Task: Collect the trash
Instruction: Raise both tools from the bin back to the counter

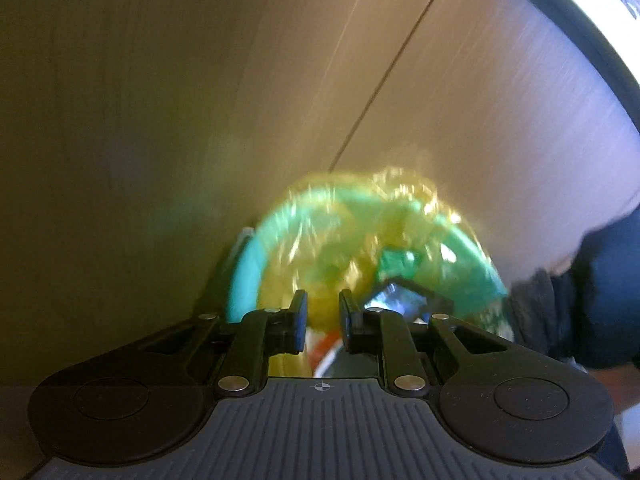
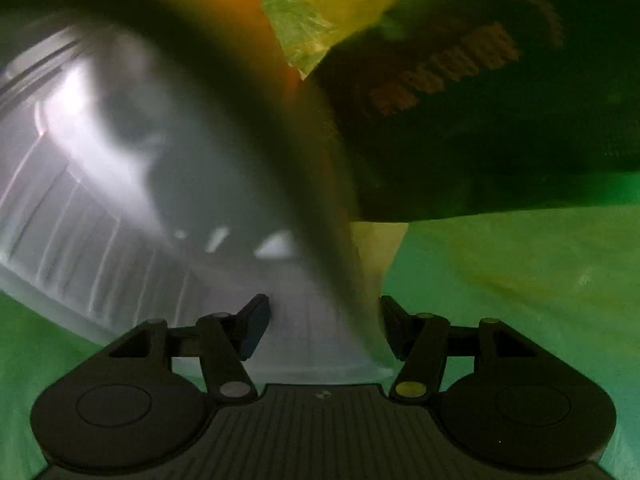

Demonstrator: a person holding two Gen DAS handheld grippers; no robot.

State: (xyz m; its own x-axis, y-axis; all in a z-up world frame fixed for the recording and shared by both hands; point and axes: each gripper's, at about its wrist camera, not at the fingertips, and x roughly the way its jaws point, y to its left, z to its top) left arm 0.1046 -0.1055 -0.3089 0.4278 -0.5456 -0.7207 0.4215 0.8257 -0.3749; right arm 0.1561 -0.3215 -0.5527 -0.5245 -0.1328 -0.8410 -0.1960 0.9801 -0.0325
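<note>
In the left wrist view a green bin (image 1: 244,276) lined with a yellow plastic bag (image 1: 320,248) stands just ahead, blurred. My left gripper (image 1: 323,312) hovers over its near rim. Its fingers are a narrow gap apart, and bag film and scraps show through the gap. In the right wrist view my right gripper (image 2: 325,320) is down inside the bag, open. A clear ribbed plastic cup (image 2: 140,220) lies on its side there, its near end between the fingers with no pad pressing it. A dark wrapper with orange lettering (image 2: 480,120) lies at the upper right.
A person's dark sleeve (image 1: 600,280) reaches to the bin from the right. Pale wood boards (image 1: 160,100) with one seam lie behind the bin. Green-lit bag film (image 2: 520,300) closes in around the right gripper, and an orange scrap (image 2: 240,0) lies beyond the cup.
</note>
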